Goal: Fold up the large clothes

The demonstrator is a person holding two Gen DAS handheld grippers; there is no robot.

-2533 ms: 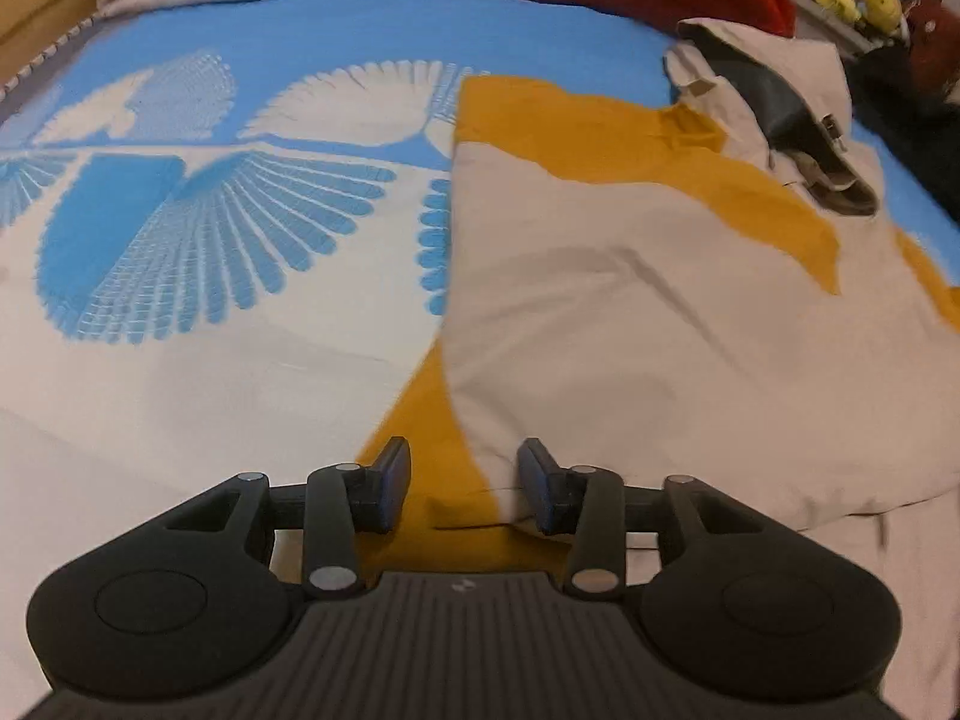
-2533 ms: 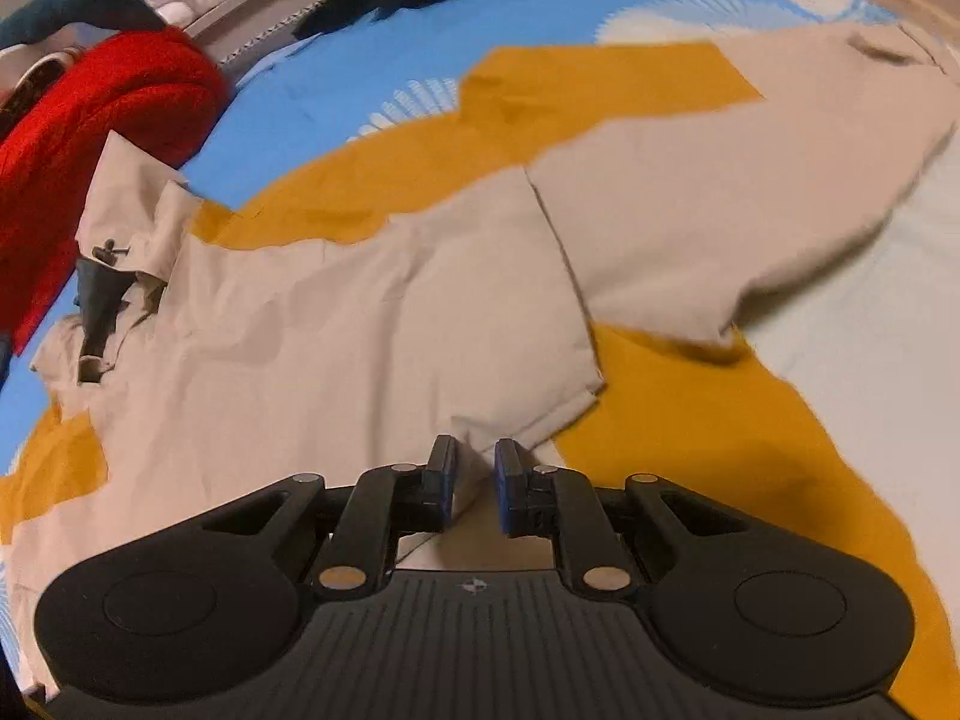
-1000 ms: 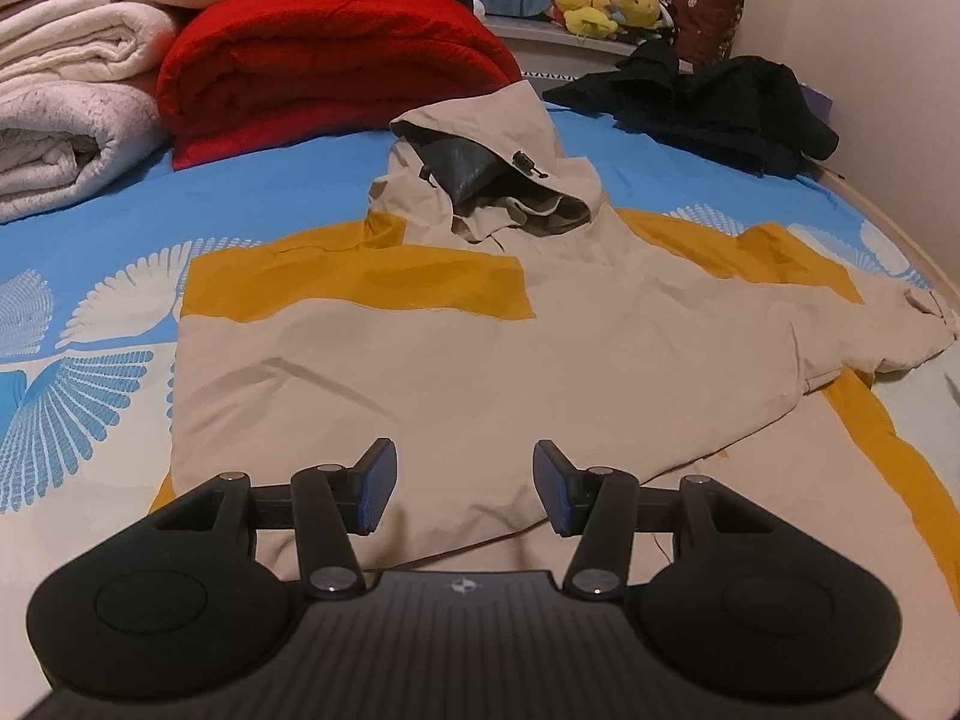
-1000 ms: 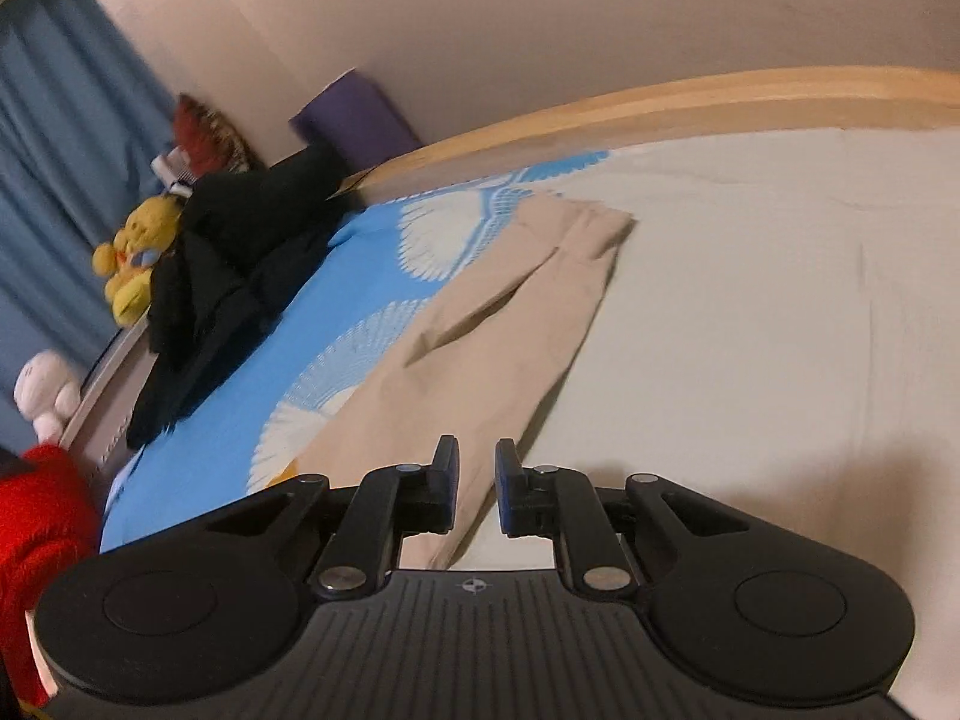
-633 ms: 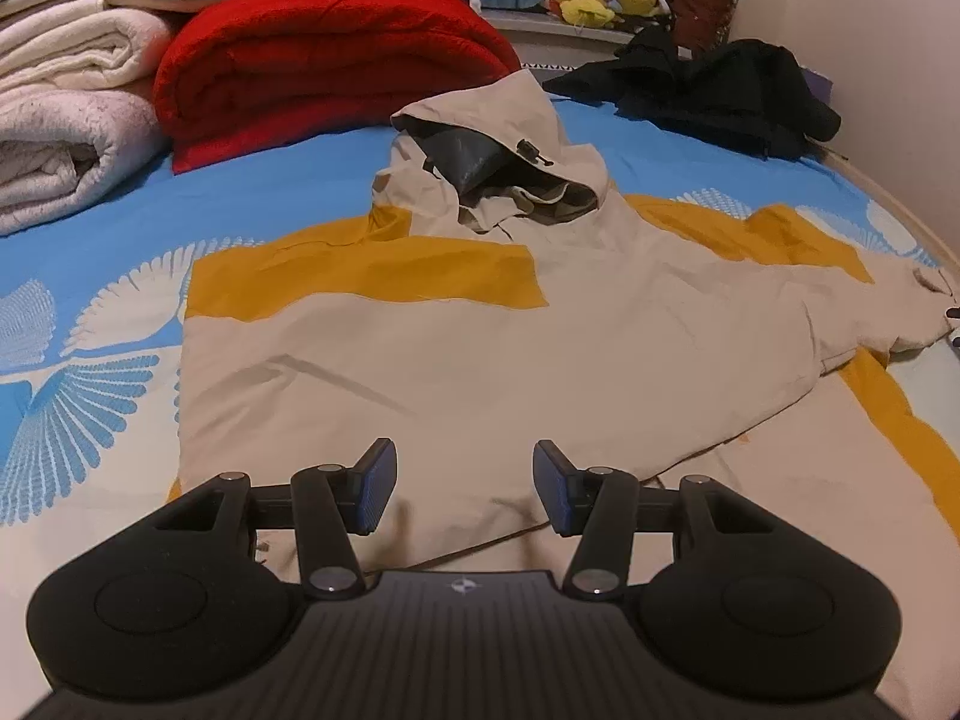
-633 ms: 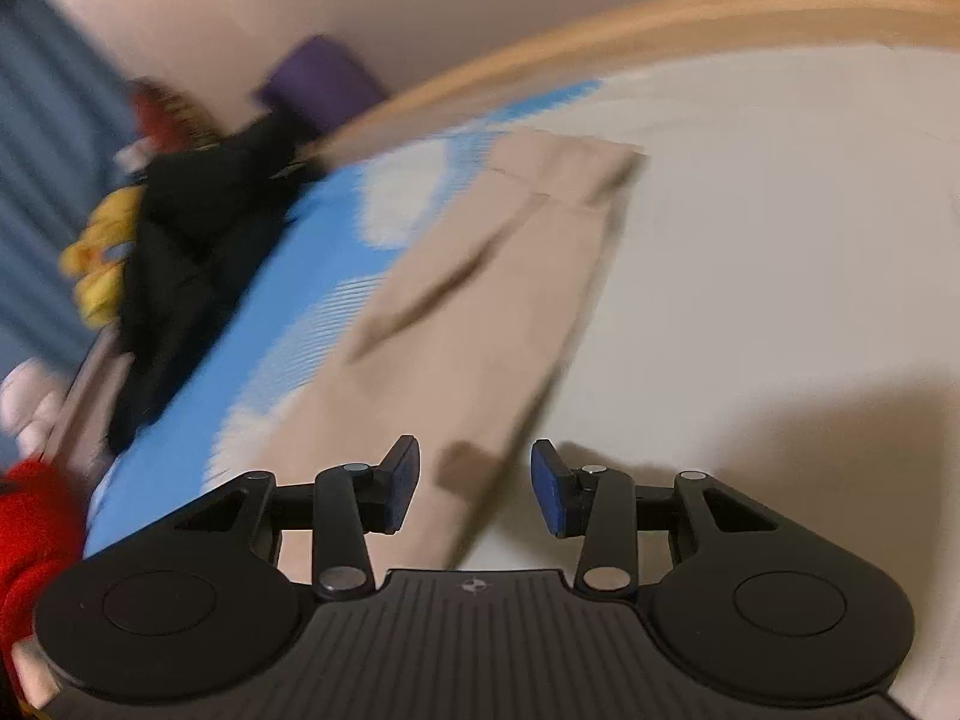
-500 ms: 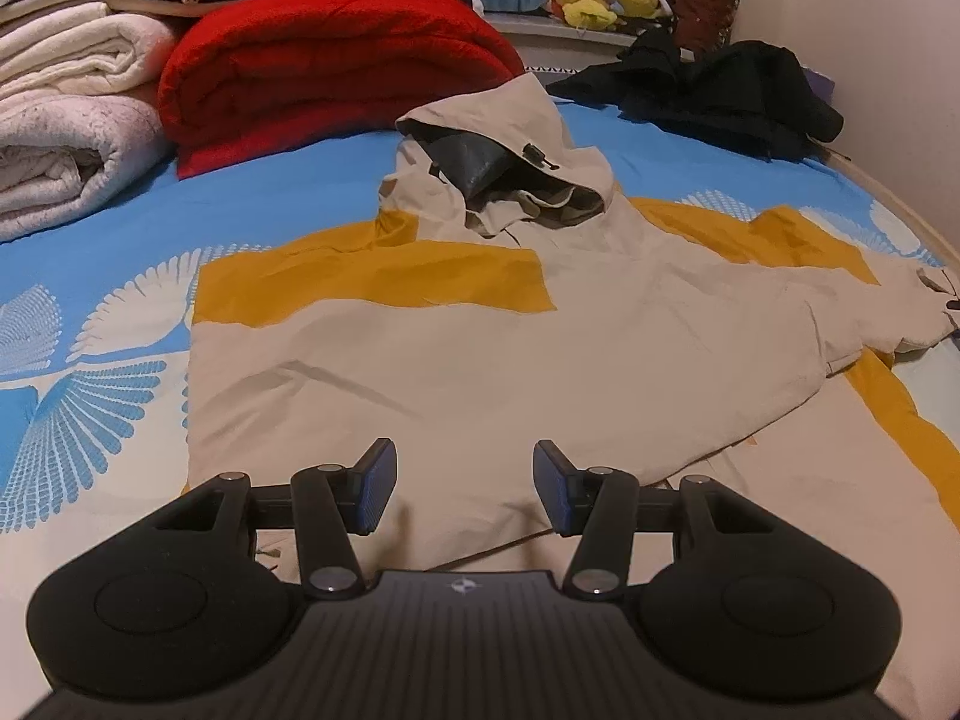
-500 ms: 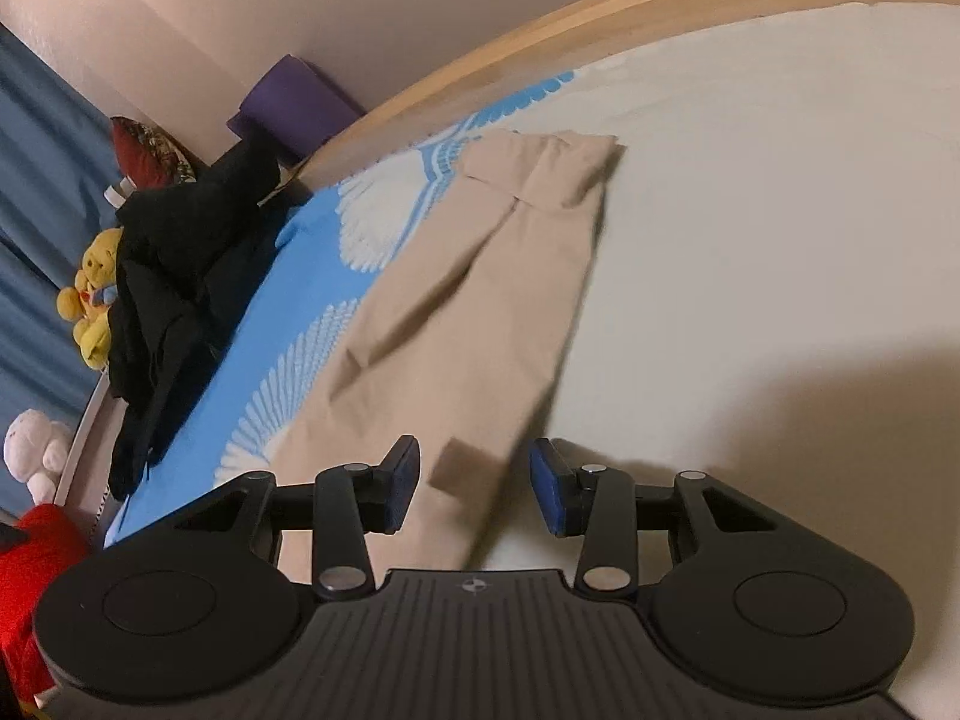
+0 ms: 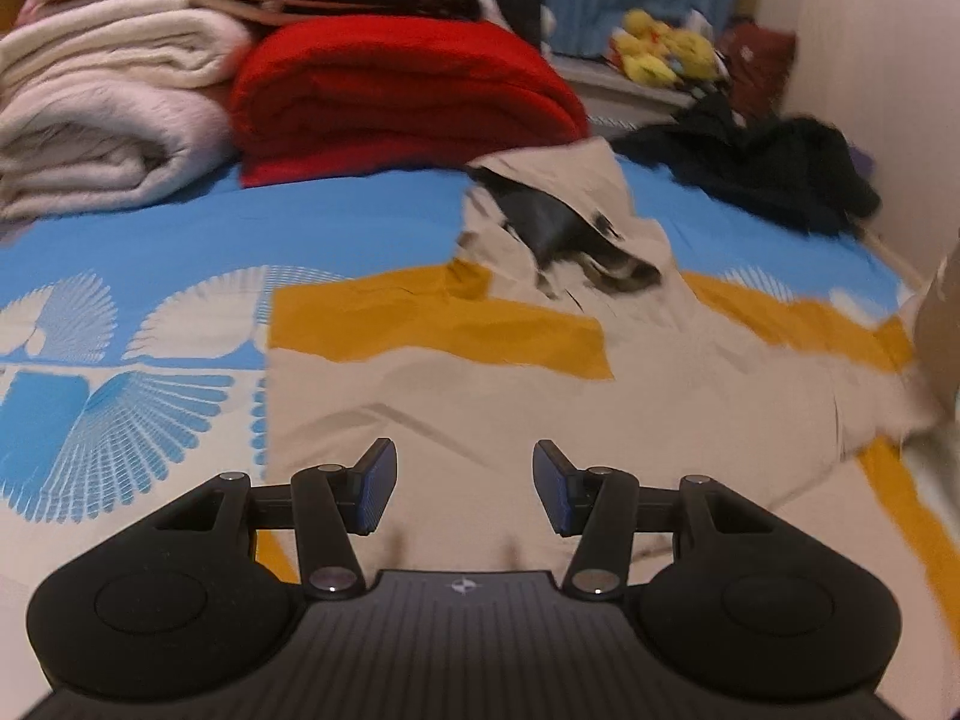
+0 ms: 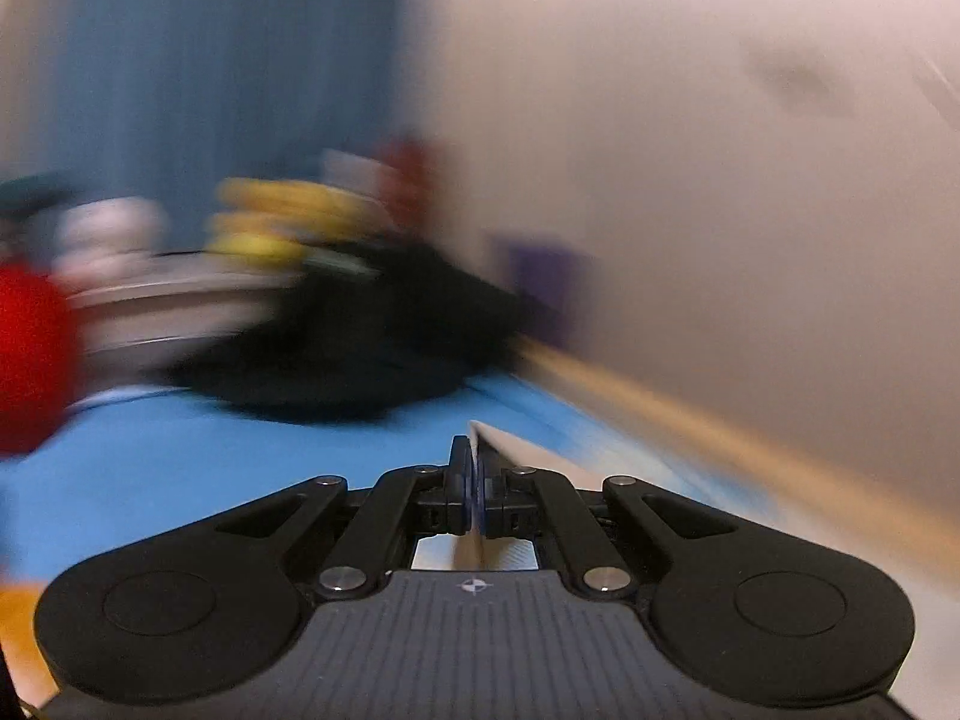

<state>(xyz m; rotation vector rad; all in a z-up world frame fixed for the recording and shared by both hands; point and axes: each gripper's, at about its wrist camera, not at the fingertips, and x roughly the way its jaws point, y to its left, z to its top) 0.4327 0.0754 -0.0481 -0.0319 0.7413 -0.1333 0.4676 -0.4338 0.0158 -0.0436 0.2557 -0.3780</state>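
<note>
A beige and mustard hooded jacket (image 9: 480, 396) lies spread on the bed, its hood (image 9: 558, 222) toward the far side. My left gripper (image 9: 465, 495) is open and empty, just above the jacket's near hem. My right gripper (image 10: 474, 492) is shut on the beige sleeve cuff (image 10: 510, 450) and holds it off the bed. The lifted sleeve shows at the right edge of the left wrist view (image 9: 939, 324). The right wrist view is heavily blurred.
A red blanket (image 9: 396, 102) and white folded blankets (image 9: 108, 120) are stacked at the far side of the bed. A black garment (image 9: 762, 168) lies at the far right by the wall. Yellow plush toys (image 9: 660, 54) sit behind. The bed sheet (image 9: 120, 396) is blue and white.
My right gripper closed on the sleeve cuff and lifted it, swinging fast. My left gripper stayed open and shifted right a little over the hem.
</note>
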